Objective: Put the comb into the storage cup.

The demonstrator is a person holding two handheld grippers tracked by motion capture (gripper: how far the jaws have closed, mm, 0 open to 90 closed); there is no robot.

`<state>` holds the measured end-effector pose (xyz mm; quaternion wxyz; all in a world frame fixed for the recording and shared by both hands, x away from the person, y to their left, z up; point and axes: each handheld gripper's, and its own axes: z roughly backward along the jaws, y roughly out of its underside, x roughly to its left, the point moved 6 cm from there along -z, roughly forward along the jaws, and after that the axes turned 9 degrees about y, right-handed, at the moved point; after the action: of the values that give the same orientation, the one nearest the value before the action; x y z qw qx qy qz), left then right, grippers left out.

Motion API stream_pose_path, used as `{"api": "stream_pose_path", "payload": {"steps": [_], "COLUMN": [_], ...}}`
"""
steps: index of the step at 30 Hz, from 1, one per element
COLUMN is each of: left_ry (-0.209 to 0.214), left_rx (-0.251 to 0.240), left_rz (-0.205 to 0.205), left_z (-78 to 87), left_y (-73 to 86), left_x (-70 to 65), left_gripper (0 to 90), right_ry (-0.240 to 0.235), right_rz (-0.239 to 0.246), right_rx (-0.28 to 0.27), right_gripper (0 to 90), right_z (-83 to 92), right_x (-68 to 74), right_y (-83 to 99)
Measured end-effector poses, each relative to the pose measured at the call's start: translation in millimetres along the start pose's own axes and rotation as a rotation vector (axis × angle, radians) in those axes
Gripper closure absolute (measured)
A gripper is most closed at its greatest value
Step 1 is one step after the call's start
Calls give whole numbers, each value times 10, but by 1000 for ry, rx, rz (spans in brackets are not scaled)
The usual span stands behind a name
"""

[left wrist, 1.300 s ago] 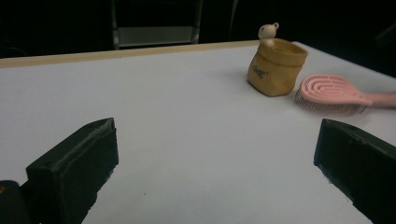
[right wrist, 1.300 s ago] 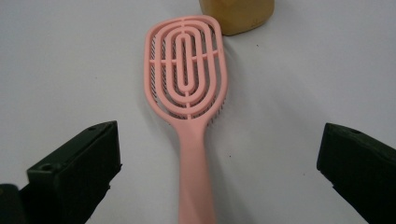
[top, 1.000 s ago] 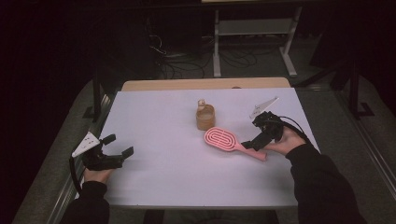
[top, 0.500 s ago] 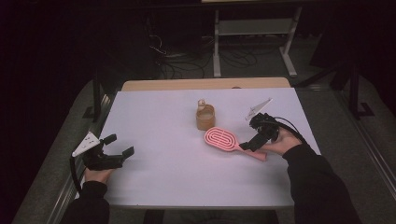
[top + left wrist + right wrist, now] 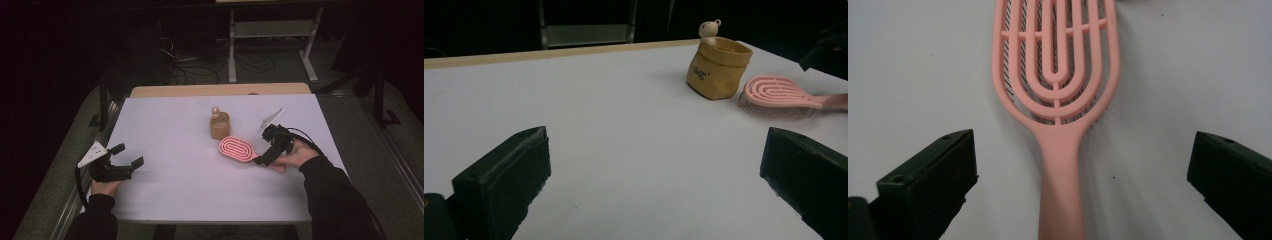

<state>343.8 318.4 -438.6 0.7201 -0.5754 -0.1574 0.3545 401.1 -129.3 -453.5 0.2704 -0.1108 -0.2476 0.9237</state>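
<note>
I see a pink hairbrush (image 5: 237,149) lying flat on the white counter (image 5: 175,120), bristles down, right of centre, its handle pointing toward my right side. My right claw (image 5: 264,159) hangs directly over that handle with its 2 jaws spread wide. In the right gripper view the hairbrush (image 5: 1057,100) runs straight up the middle, the handle sitting between the 2 jaws, well clear of each, with neither touching it. The oval slotted head lies beyond the jaw tips.

Just behind the brush head stands a small tan pouch (image 5: 219,125) with a tiny bear figure (image 5: 215,111) peeking over its rim, near the brush but apart from it.

My left claw (image 5: 126,155) rests at the left edge of the counter, well apart from the hairbrush, its 2 jaws also spread wide and holding nothing. From the left gripper view, the pouch (image 5: 718,68) and brush (image 5: 779,95) sit far off to the upper right.
</note>
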Motion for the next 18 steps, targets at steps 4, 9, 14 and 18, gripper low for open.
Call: {"api": "stream_pose_path", "payload": {"steps": [4, 9, 14, 18], "left_ry": [-1, -3, -4, -7], "left_rx": [-3, -2, 1, 1], "left_rz": [2, 3, 4, 3], "left_z": [-1, 2, 0, -1], "left_y": [-2, -2, 2, 3], "left_x": [2, 10, 15, 15], "left_gripper": [0, 0, 0, 0], "right_ry": [-6, -10, -18, -42], "right_rz": [13, 15, 10, 9], "right_rx": [32, 65, 84, 86], "right_gripper": [0, 0, 4, 119], "right_z": [-78, -153, -208, -230], "right_x": [38, 68, 88, 119], "right_y": [7, 23, 37, 45]}}
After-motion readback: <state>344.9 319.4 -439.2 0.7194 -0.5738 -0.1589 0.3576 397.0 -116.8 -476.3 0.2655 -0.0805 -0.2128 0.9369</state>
